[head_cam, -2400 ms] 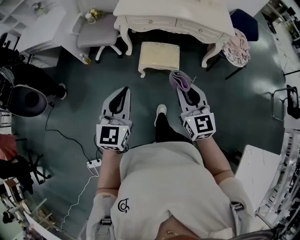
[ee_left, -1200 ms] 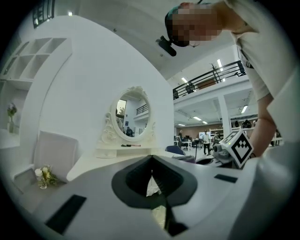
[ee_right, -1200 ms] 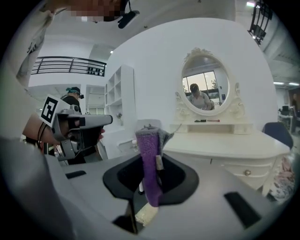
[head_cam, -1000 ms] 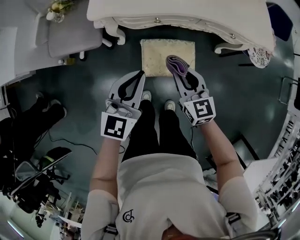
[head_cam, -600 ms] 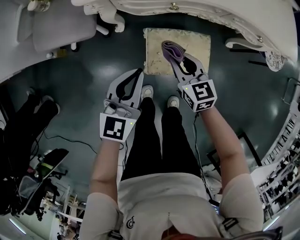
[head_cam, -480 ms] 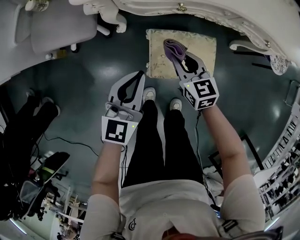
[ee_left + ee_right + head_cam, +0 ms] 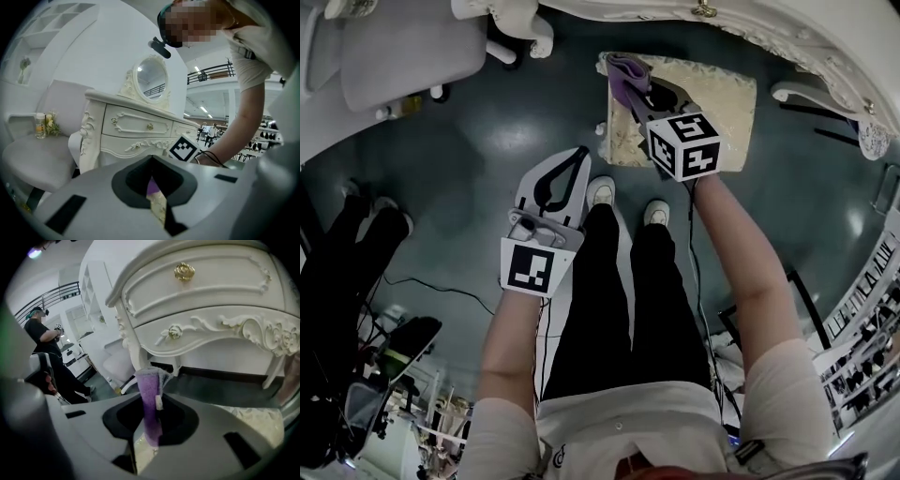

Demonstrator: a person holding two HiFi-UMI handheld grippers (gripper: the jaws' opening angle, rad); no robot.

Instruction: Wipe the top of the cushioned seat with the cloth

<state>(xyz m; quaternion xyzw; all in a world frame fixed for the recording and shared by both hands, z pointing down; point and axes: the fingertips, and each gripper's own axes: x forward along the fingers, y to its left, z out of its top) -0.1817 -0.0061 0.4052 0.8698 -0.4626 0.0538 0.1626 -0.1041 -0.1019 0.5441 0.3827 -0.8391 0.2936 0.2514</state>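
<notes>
Dark green floor [image 7: 469, 159] spreads under the person's white shoes [image 7: 602, 191]. Closest to the body, the left gripper [image 7: 579, 153] hangs above the floor beside the legs, its jaws pressed together on nothing. Farther out, the right gripper [image 7: 634, 92] is over the cushioned seat [image 7: 722, 94], clamped on the purple cloth [image 7: 623, 73]. That cloth sits at the seat's left edge; whether it touches, I can't tell. Beyond stands a white dressing table [image 7: 750, 28].
</notes>
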